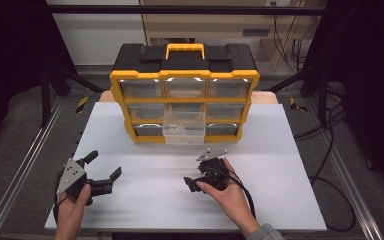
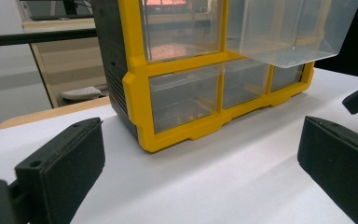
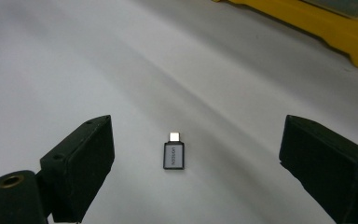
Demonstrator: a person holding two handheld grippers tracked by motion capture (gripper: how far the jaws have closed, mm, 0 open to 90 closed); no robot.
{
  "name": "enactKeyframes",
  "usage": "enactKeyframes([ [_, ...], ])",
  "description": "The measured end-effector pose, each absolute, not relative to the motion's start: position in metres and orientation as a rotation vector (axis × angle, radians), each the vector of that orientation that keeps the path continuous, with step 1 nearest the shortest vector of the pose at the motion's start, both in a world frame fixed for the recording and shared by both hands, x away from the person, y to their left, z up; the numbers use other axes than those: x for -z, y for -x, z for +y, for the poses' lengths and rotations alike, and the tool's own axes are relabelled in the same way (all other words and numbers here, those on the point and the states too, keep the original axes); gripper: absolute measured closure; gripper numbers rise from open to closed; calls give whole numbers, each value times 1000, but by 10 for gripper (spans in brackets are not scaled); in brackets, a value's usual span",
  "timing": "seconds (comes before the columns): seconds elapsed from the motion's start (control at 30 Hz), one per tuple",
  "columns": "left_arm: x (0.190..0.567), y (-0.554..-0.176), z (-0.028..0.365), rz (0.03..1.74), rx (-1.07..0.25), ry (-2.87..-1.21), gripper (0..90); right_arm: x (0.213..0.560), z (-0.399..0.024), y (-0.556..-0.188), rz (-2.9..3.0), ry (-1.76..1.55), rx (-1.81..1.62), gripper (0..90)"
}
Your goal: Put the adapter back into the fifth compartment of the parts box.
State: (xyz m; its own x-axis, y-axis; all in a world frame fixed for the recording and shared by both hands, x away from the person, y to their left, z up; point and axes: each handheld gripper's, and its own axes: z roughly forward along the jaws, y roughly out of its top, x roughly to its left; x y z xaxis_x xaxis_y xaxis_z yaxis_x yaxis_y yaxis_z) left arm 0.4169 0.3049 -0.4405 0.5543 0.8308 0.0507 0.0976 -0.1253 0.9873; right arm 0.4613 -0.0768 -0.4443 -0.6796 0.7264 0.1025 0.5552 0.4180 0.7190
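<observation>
the right tool is hovering low over the white matte worktop, its two black blocky pads spread wide with nothing pinched. between them, apart from both, a small flat grey-and-black usb adapter with a short silver plug is lying flat on the worktop, plug end pointing away from the tool. judging by this, the step in hand is picking up that adapter. it is thin and smooth-sided, so the tool is likely needing to come straight down with the pads straddling its long edges and nearly grazing the worktop before closing; closing too high would probably let the pads slip over the top, and an off-centre squeeze could skate it across the slick surface.

in the high view the right tool is sitting in front of the organiser, while the left tool is resting to the side, spread and empty.

farther back, a yellow-framed black plastic organiser box with clear drawers is standing upright, a yellow handle on top. one clear, glossy, thin-walled plastic drawer in the middle column is pulled out over the worktop, a likely place for the adapter.
</observation>
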Motion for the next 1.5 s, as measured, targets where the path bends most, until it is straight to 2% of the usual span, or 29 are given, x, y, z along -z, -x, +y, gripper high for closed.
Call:
enactKeyframes([
  [0.63,441,-417,305,806,-761,-1593,5,463,-56,-464,2564,-1094,-995,78],
  [0.97,442,-418,305,807,-760,-1598,5,461,-59,-465,2567,-1102,-1064,512],
  [1.07,441,-418,304,804,-761,-1596,5,464,-59,-465,2579,-1096,-1062,593],
  [1.23,441,-418,305,808,-761,-1594,5,467,-58,-465,2575,-1103,-1030,651],
  [1.5,441,-418,305,806,-762,-1598,5,470,-59,-465,2571,-1097,-1001,684],
])
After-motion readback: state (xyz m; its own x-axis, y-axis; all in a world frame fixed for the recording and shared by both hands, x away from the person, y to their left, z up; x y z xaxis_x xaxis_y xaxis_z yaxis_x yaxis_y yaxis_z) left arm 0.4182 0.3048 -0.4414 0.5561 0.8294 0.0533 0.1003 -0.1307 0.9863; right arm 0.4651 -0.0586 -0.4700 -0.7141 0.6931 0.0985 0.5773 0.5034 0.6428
